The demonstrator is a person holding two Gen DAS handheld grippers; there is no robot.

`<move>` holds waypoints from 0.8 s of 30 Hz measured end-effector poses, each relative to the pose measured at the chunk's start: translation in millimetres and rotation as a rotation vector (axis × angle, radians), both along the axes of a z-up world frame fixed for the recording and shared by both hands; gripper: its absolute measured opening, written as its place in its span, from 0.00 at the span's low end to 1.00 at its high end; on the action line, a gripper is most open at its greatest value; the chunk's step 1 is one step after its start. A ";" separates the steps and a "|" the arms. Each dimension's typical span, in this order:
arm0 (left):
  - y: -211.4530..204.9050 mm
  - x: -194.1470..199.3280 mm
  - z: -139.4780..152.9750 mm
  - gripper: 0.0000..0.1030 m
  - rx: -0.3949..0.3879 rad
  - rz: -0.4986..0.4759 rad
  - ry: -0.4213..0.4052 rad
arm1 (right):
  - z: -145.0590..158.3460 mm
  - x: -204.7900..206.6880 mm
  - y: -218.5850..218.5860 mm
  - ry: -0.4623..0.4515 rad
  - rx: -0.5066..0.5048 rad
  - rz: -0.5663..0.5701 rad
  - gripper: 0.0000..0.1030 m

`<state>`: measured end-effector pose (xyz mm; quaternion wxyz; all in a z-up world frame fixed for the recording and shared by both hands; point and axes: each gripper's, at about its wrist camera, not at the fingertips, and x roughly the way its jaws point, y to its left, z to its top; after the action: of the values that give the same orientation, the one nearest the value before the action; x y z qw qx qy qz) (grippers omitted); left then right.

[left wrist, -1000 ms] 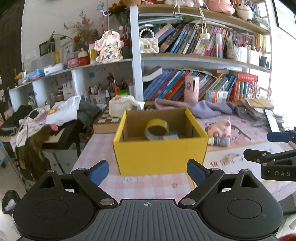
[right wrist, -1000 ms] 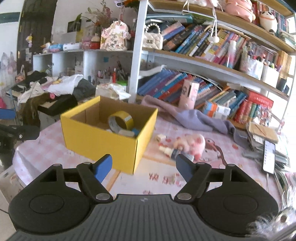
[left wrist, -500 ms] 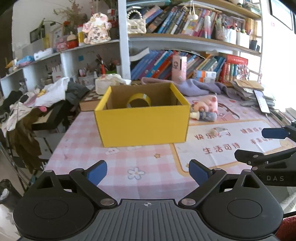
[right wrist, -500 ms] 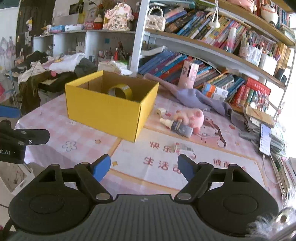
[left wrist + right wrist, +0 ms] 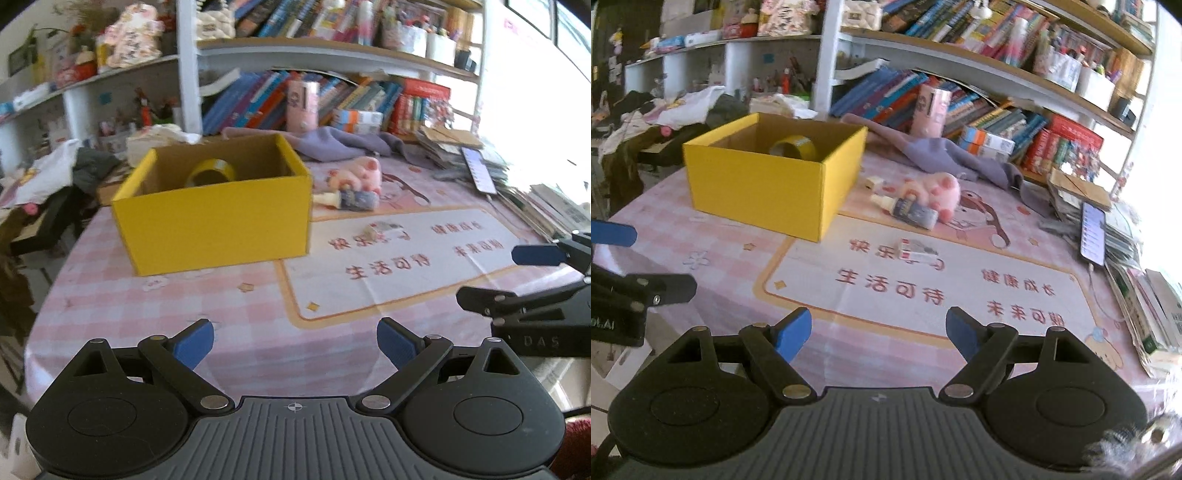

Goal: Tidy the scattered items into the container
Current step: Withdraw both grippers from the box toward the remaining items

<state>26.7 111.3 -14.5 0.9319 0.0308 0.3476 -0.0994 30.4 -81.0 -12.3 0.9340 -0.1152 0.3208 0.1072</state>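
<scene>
Pulled back and tipped downward since a second ago, both views now taking in more pink checked tablecloth (image 5: 122, 302) ahead of the yellow cardboard box (image 5: 218, 221), which sits farther off; left gripper (image 5: 295, 341) spread wide, nothing between its blue pads; right gripper (image 5: 879, 330) likewise released and empty; yellow tape roll (image 5: 793, 147) leaning inside the box; small bottle (image 5: 912, 211) lying on its side against pink plush pig (image 5: 940, 190), right of the box; small packet (image 5: 918, 251) flat on the printed mat (image 5: 923, 291); tiny cream piece (image 5: 873, 182) beside the box wall.
</scene>
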 end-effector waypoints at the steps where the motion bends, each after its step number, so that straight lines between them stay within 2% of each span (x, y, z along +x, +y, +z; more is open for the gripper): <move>1: -3.8 2.0 -1.0 0.94 0.002 -0.012 0.004 | -1.0 1.2 -3.6 0.004 0.001 -0.012 0.77; 14: -60.3 32.4 -6.7 0.94 0.011 -0.148 0.013 | -3.9 24.7 -50.3 0.019 0.001 -0.104 0.77; 24: -101.4 68.5 -14.2 0.94 0.025 -0.185 0.032 | -12.2 60.7 -85.2 0.045 0.007 -0.113 0.77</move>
<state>95.2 9.9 -28.7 0.9125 0.0727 0.3595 -0.1813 91.1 -166.1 -24.5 0.9315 -0.0913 0.3473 0.0578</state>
